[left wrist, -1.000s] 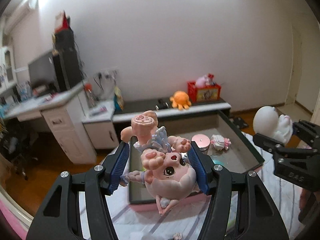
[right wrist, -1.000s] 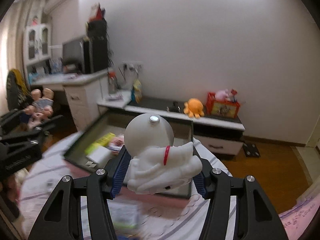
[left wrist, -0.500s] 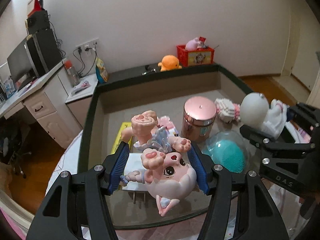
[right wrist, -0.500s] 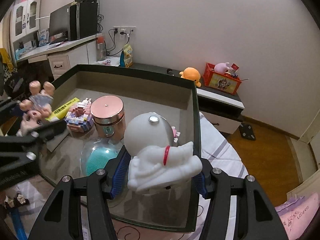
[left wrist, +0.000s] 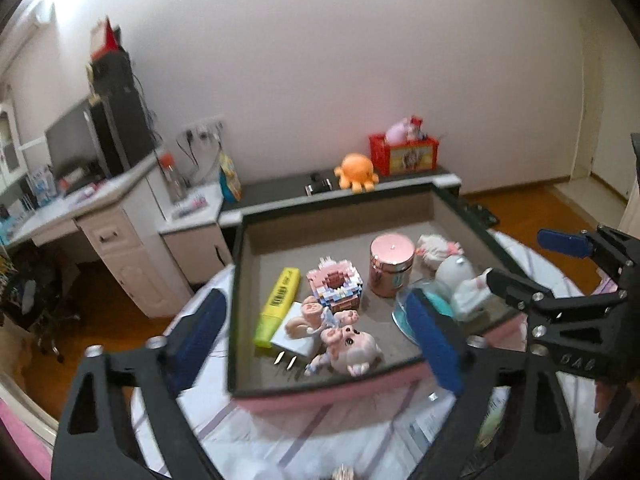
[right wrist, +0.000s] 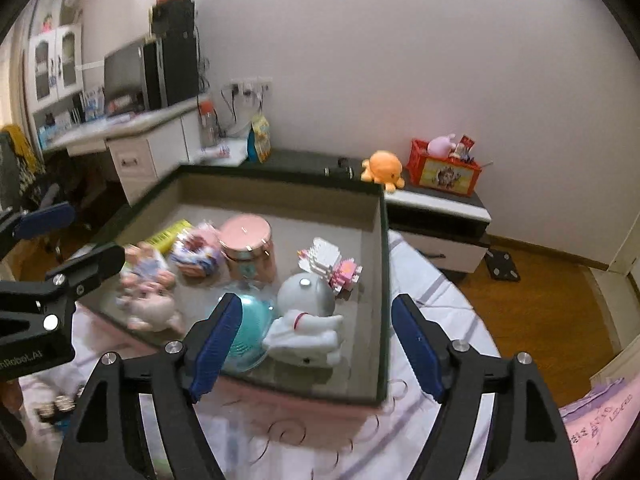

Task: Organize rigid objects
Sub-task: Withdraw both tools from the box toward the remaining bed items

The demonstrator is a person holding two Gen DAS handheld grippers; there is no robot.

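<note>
Both your grippers, left gripper (left wrist: 320, 336) and right gripper (right wrist: 316, 344), have just sprung open and released, leaving the pink figurine (left wrist: 344, 340) and white figurine (right wrist: 308, 320) inside the box (left wrist: 236, 280).

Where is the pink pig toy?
In the left wrist view, the pink pig toy lies inside the box, near its front wall, beside the yellow marker.

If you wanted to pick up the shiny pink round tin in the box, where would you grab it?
I'd grip the pink metal tin across its round side wall, just below the flat lid, coming down from above. It stands upright, so the two sides curve evenly for the pads. The block toy crowds one side and the teal domed thing sits in front, so a level approach looks blocked.
</note>
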